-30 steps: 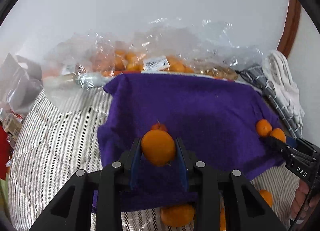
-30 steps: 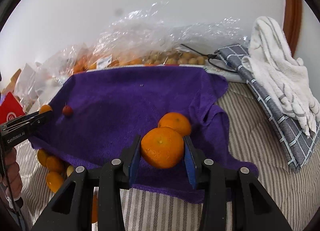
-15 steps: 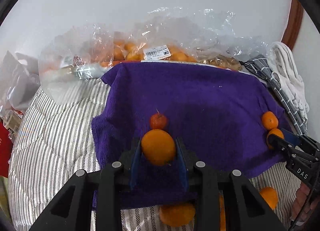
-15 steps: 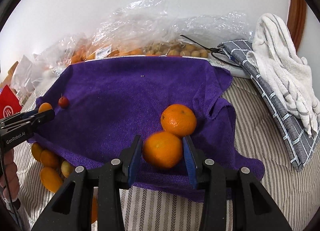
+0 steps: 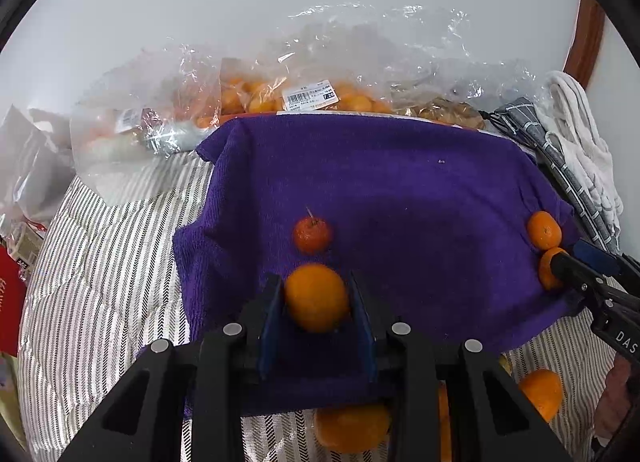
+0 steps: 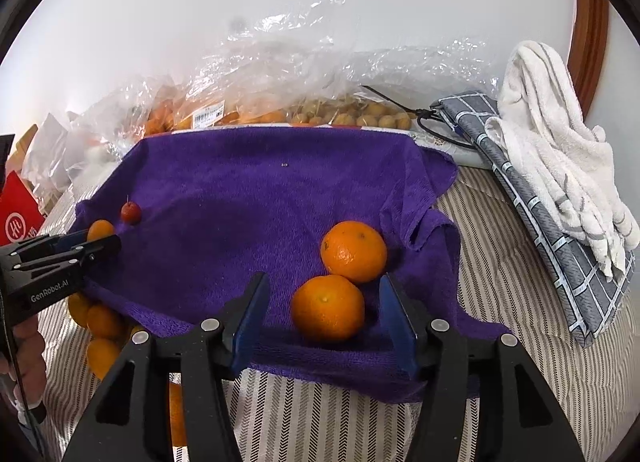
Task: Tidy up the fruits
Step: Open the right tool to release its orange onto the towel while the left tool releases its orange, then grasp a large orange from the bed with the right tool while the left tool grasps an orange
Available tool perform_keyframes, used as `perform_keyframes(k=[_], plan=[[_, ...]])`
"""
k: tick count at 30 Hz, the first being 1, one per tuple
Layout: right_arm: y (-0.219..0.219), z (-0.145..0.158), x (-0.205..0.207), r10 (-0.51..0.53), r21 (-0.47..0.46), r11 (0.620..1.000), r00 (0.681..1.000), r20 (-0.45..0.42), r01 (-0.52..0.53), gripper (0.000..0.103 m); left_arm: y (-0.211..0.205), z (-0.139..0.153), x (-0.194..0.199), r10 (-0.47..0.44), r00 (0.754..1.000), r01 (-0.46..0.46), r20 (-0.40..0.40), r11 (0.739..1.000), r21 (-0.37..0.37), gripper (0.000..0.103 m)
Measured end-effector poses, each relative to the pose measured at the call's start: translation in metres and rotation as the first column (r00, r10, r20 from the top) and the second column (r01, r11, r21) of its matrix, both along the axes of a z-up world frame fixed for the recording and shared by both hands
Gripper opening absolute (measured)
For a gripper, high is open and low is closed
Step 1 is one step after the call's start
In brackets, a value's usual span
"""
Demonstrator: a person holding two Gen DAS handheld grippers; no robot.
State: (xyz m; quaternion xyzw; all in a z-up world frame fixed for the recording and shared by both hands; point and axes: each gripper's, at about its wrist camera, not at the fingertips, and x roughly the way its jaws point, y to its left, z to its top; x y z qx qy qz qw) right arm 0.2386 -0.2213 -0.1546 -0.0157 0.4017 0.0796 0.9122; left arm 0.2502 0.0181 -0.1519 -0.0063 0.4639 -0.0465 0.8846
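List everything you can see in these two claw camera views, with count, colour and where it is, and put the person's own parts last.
Towel: one, purple, spread on the striped bedding.
Oranges on towel: two, orange, touching at the towel's right part; front one between the right claw's open fingers, other behind it.
Held orange: one, orange, in the left claw.
Small red fruit: one, red with stem, on the towel beyond the held orange.
Loose oranges: several, orange, on the bedding off the towel's near left edge.
Plastic bags: several, clear, holding orange and tan fruit, along the wall.
Folded cloths: grey checked and white, right.
Striped bedding: one, beige-white.
Left claw: black, shut on held orange.
Right claw: black, opening.
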Motion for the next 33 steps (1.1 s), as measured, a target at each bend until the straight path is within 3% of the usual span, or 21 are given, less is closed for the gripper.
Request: perform_keyframes(k=[4, 20, 28, 33], plan=[[-0.003, 0.004, -0.002, 0.003, 0.029, 1.0, 1.0, 0.011, -0.004, 0.057, 0.003, 0.004, -0.001, 0.004, 1.0, -0.004, 0.018, 1.0, -0.025, 0.045], [-0.003, 0.02, -0.02, 0.015, 0.081, 0.996, 0.993, 0.118, -0.025, 0.057, 0.012, 0.022, -0.011, 0.062, 0.984, -0.054, 0.168, 0.997, -0.053, 0.046], [-0.004, 0.034, -0.033, -0.005, 0.146, 0.989, 0.992, 0.126, -0.013, 0.057, -0.002, 0.029, -0.025, -0.025, 0.97, 0.031, 0.242, 0.999, -0.021, 0.046], [0.001, 0.039, -0.051, 0.0, 0.128, 0.992, 0.994, 0.113, -0.015, 0.057, -0.01, 0.029, -0.036, -0.06, 0.962, 0.058, 0.267, 0.998, 0.014, 0.046]])
